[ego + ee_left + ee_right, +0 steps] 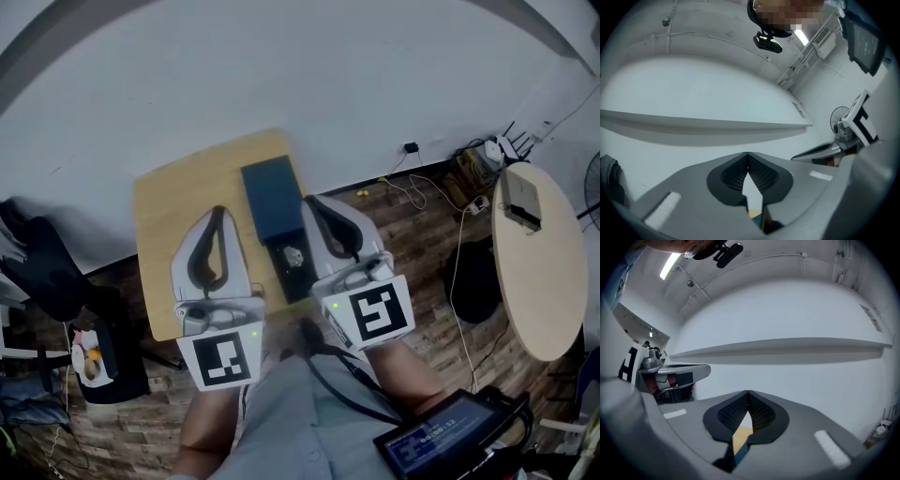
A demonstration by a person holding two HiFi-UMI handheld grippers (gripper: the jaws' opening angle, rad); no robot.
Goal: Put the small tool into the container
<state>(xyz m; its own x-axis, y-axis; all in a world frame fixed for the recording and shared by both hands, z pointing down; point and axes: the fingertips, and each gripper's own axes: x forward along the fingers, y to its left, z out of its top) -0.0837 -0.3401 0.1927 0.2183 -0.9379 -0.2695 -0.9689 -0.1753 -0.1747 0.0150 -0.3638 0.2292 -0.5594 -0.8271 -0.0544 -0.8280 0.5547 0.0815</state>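
In the head view a long dark container [272, 199] lies on the middle of a small wooden table [164, 216]. Its far part is blue-green and its near part is black. A small silvery tool [292, 255] rests in the black near part. My left gripper [219, 210] hovers over the table left of the container, and my right gripper [308, 200] is at the container's right edge, above and beside the tool. Both are shut with nothing between the fingertips, as the left gripper [747, 153] and right gripper [748, 392] show in their own views, which face a white wall.
A round light table [534, 262] stands at the right, with cables and a power strip [487, 155] on the brick-patterned floor. A dark bag [47, 272] sits left of the wooden table. A screen device [450, 436] hangs at the person's waist.
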